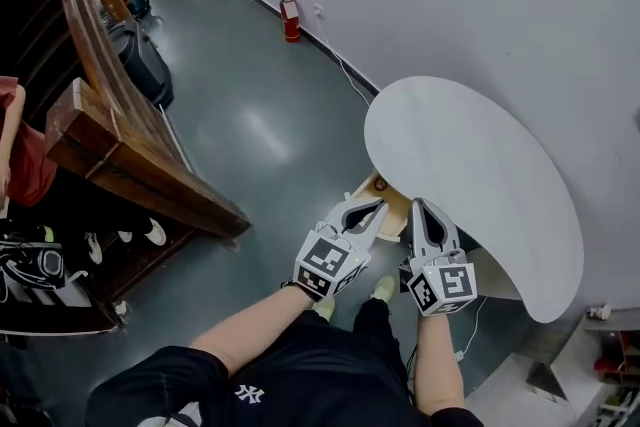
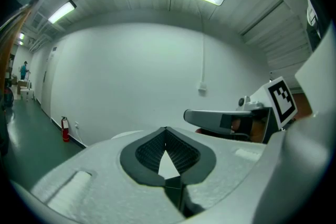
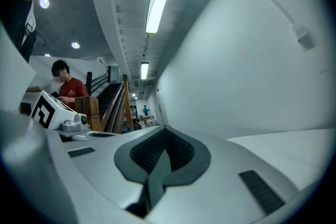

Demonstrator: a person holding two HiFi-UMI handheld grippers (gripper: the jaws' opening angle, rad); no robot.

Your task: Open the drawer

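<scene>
A light wooden drawer sticks out from under the white rounded tabletop, with its inside showing. Both grippers are held up close to the head camera, above the drawer and touching nothing. My left gripper is shut and its pads meet at the tips with nothing between them. Just to its right, my right gripper is also shut and empty, its pads pressed together. The left gripper view shows the right gripper beside a white wall. The left gripper appears at the left of the right gripper view.
A wooden stair rail runs along the left over a grey floor. A red fire extinguisher stands by the white wall. A black bag sits near the stairs. A person in a red shirt stands at the left.
</scene>
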